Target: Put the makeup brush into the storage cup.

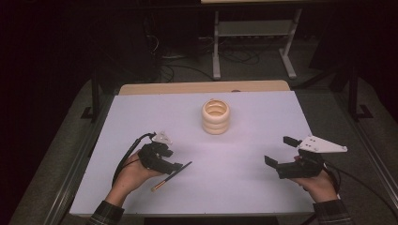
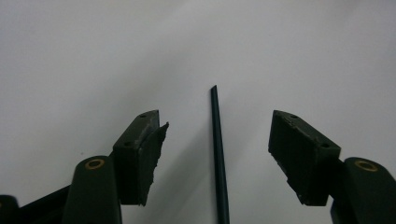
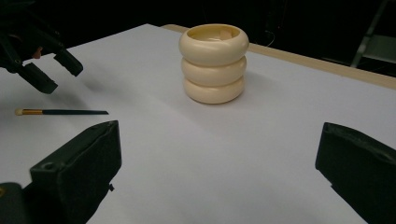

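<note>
Black and slender, a brush [image 1: 172,176] lies flat on the table [image 1: 244,187] at lower left, framed by the spread jaws of the left gripper [image 1: 174,165], ungrasped. A cream ringed holder [image 1: 216,116] stands empty at upper centre. The right gripper [image 1: 278,151], jaws spread, is held idle at lower right. Nothing appears done yet.

High view overhead, facing forward and down, both tool views close above the table [image 1: 244,187], sharing the brush [image 3: 60,112]

**Brush and ringed pot sitting on the white table**

A thin dark-handled brush [image 1: 172,176] is lying flat on the white table [image 1: 141,122], its handle running between the left gripper's [image 1: 176,165] jaws. A cream three-ring pot [image 1: 216,116] is standing upright farther ahead, between the left and the right gripper [image 1: 280,150].
</note>
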Tool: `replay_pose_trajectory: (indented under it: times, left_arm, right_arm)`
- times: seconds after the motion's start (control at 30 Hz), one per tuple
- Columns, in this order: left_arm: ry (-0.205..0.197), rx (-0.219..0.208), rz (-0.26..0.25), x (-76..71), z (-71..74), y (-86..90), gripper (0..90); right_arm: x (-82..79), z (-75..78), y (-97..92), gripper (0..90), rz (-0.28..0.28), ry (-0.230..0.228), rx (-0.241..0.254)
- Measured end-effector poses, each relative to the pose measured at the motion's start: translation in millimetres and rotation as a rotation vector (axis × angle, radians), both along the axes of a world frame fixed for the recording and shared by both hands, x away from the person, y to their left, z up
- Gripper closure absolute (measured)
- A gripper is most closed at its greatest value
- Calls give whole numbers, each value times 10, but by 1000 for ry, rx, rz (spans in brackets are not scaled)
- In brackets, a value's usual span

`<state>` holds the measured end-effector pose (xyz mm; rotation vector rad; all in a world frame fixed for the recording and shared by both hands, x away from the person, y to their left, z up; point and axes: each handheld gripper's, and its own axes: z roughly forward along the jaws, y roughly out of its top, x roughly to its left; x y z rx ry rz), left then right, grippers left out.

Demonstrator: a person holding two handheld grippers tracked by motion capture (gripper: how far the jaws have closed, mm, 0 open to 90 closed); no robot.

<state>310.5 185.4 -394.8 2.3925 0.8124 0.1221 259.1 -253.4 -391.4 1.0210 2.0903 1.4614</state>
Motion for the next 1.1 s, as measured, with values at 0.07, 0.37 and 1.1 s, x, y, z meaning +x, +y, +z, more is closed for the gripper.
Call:
replay_pose_trajectory:
  times: [0.07,0.37,1.1]
  left_arm:
    - [8,5,2,1,0,0,385]
    - [40,42,4,9,-25,-9,485]
    - [136,116,-8,8,-106,-23,672]
  right_arm:
    - [1,-1,1,0,0,0,-1]
    - [2,-6,6,0,0,3,-1]
    - [4,-8,3,0,-2,5,-1]
